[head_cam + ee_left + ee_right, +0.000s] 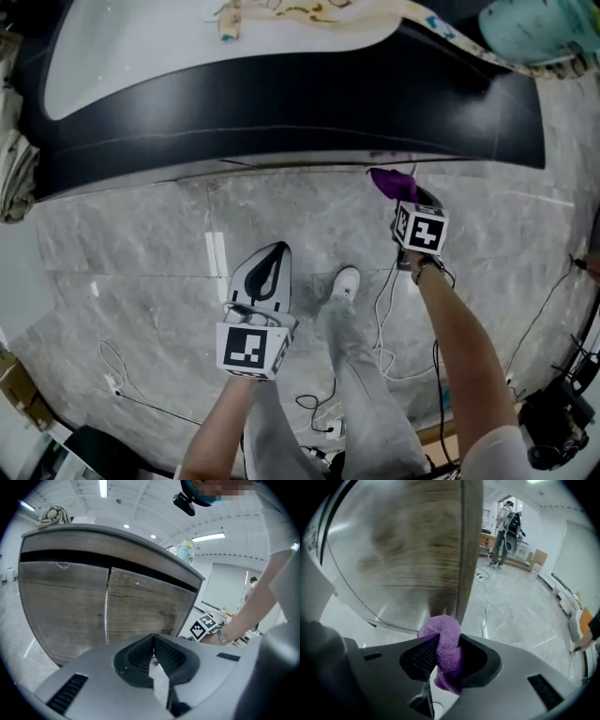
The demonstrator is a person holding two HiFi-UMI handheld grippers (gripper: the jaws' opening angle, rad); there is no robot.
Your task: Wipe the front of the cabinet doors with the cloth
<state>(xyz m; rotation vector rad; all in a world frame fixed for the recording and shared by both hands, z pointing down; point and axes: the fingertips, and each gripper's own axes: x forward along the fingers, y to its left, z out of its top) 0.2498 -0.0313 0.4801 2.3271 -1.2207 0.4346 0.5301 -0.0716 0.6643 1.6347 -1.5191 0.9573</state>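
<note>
Right gripper has its two dark ribbed jaws clamped on a bunched purple microfibre cloth, whose rounded top protrudes past the jaw tips just at the right-hand edge of the wood-grain cabinet with a dark curved countertop. Contact between cloth and the cabinet door cannot be confirmed, because the door surface is blurred in the right gripper view. Left gripper hangs in front of the cabinet's two wood-grain doors, apart from them, jaw tips pressed together with nothing between them, above the grey marble floor.
</note>
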